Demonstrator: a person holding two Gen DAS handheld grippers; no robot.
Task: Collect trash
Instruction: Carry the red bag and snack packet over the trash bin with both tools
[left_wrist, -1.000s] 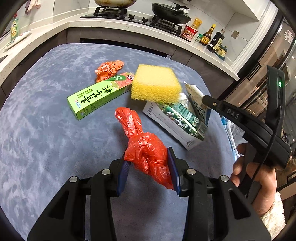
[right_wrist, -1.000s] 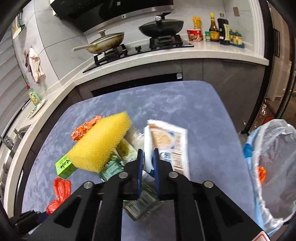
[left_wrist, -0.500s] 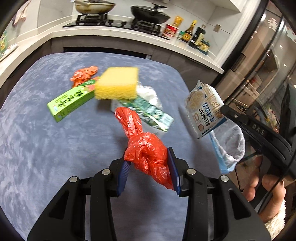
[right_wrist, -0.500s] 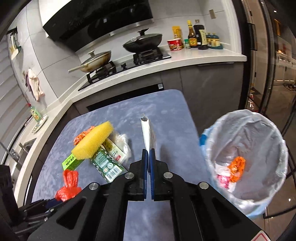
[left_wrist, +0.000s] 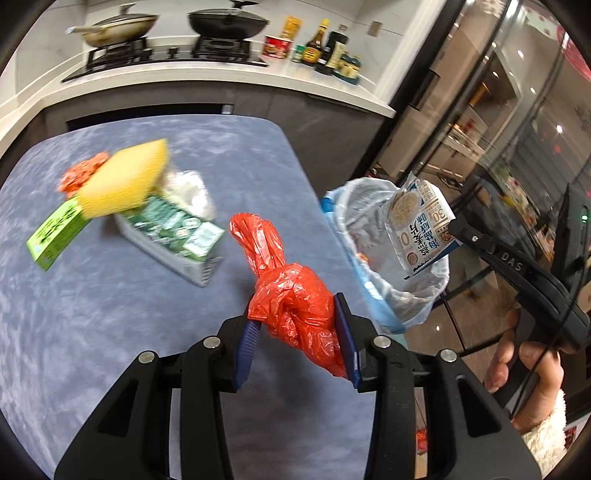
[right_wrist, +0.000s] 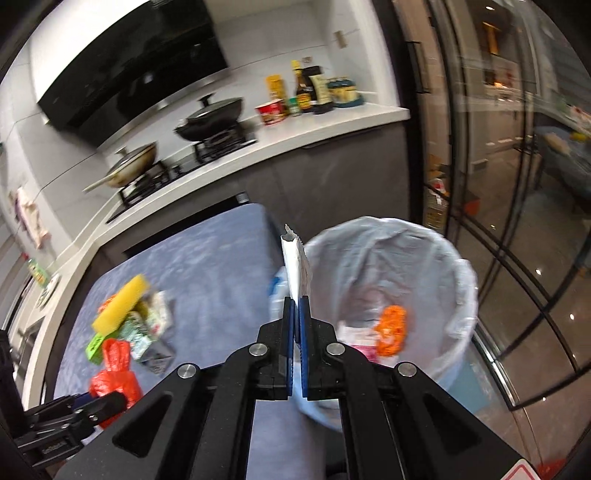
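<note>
While the left tongs (left_wrist: 297, 328) hold the red bag (left_wrist: 291, 295), the right tongs (right_wrist: 295, 314) pinch a snack packet (right_wrist: 295, 266) near the trash bin (right_wrist: 458, 266); dropping it in looks next.

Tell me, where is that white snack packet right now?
The white snack packet is pinched in the right gripper, held up over the lined trash bin beside the table.

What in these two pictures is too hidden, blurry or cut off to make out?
- Bin contents: right wrist view, the right gripper and its food packet cover part.
- Yellow sponge pile: left wrist view, motion blur; the green box print is unreadable.
- Red plastic bag: knotted shut in the left gripper; its contents are hidden.
</note>
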